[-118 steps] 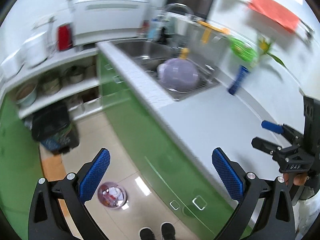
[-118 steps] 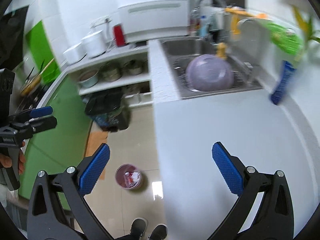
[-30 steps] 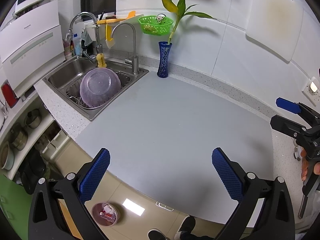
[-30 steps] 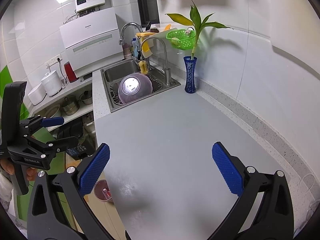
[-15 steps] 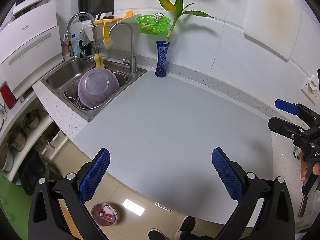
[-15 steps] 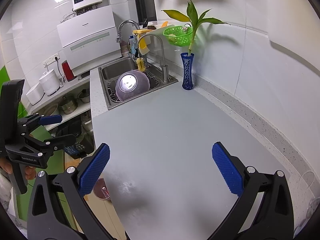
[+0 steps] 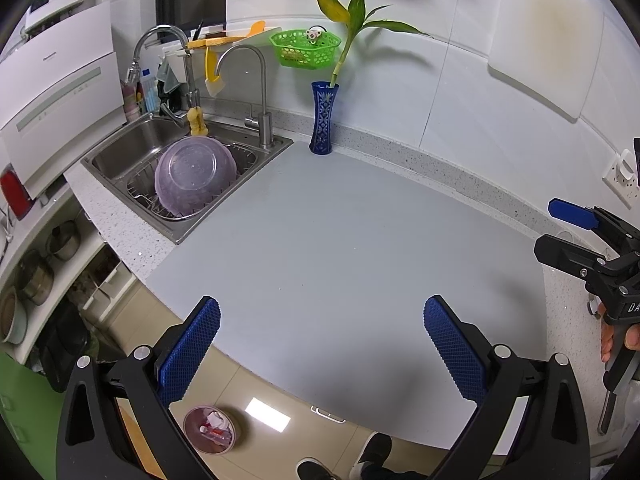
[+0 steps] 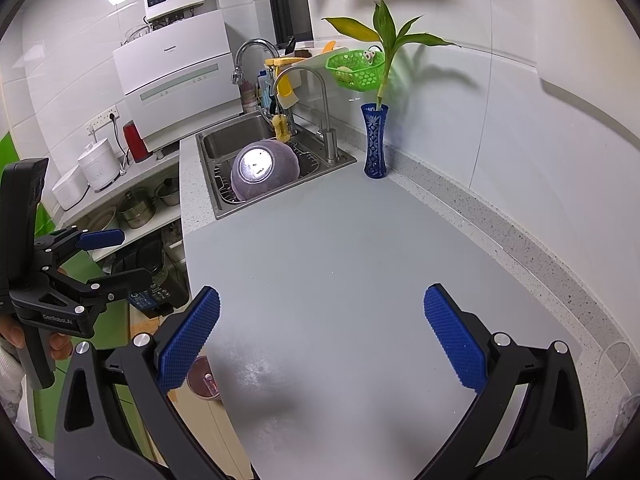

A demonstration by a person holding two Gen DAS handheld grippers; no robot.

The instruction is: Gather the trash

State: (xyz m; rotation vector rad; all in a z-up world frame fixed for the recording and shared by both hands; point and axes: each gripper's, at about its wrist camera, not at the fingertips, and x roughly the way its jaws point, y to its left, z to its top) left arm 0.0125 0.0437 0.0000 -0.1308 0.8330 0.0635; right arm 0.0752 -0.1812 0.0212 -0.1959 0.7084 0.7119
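Left gripper [image 7: 322, 344] and right gripper [image 8: 322, 344]: jaws spread wide, nothing held, both above the grey countertop [image 7: 340, 240]. Small trash bin [image 7: 210, 430] with scraps inside stands on the floor below the countertop's front edge, well apart from both grippers

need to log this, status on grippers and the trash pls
Left gripper open, empty. Right gripper open, empty, over grey counter. Small bin with trash on the floor below. Nothing in the way.
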